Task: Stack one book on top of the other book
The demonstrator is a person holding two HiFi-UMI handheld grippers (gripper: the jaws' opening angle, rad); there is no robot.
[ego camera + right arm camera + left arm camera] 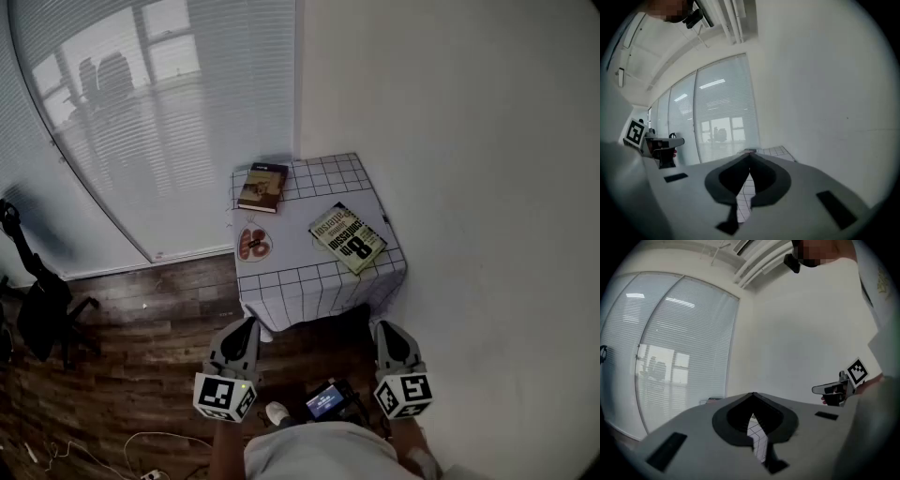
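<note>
Left gripper [249, 323] and right gripper [383, 327]: I read both fully closed, empty. Grid-cloth tabletop [300, 246]: brown hardcover book [263, 187] at 11 o'clock, cream-and-black book [348, 237] at 3.

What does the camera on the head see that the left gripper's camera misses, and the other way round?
Only the head view shows the dark book and the pale book lying apart, a round red-and-white item near the dark book, and the wooden floor. Only the left gripper view shows the ceiling, and the left gripper close up, its jaws together with nothing between them. Both show the window blinds, the white wall, the checked table and the right gripper.
</note>
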